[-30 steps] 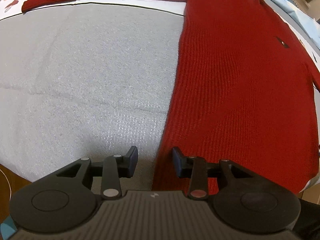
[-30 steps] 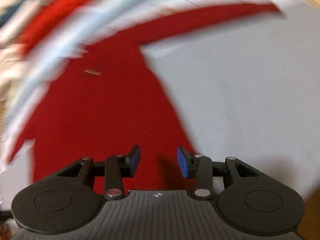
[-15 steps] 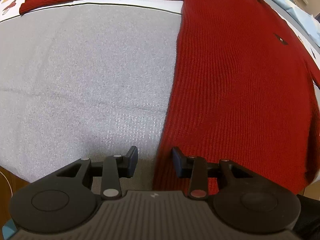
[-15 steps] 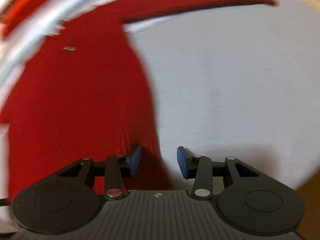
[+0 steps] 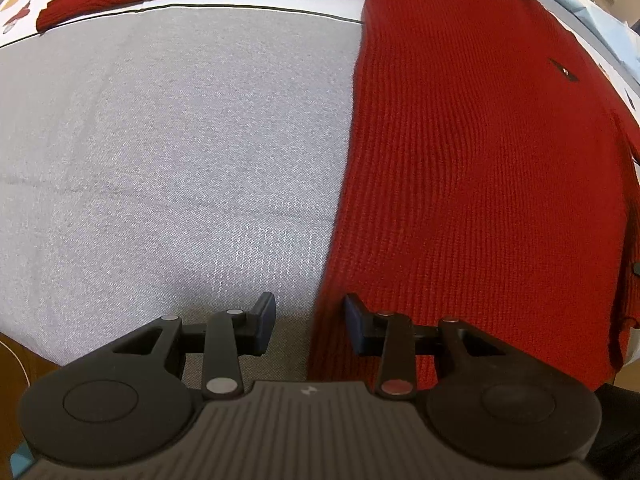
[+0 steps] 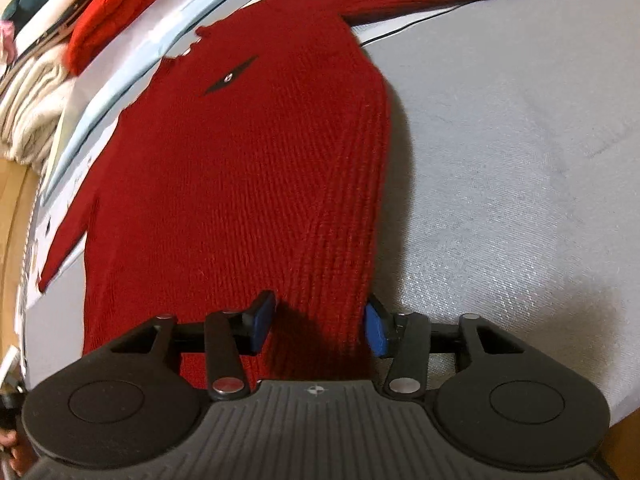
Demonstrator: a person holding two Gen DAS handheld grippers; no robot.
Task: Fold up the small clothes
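Note:
A red knit sweater (image 5: 472,152) lies flat on a grey cloth (image 5: 180,140), hem toward me, sleeves spread out sideways. It also shows in the right wrist view (image 6: 256,168), with a small dark logo (image 6: 230,76) on the chest. My left gripper (image 5: 310,328) is open at the hem's left corner, with the sweater's left edge running between the jaws. My right gripper (image 6: 320,324) is open at the hem's right corner, with the sweater's right edge lying between its jaws.
The grey cloth (image 6: 520,160) covers the table. A pile of folded clothes (image 6: 44,64), red and cream, sits at the far left in the right wrist view. A printed white and light-blue sheet (image 5: 600,24) lies beyond the sweater. The wooden table edge (image 5: 16,368) shows low at left.
The right gripper has swung sideways and settled over the hem's right corner; its view was blurred before. The left gripper has barely moved. Both stay open.

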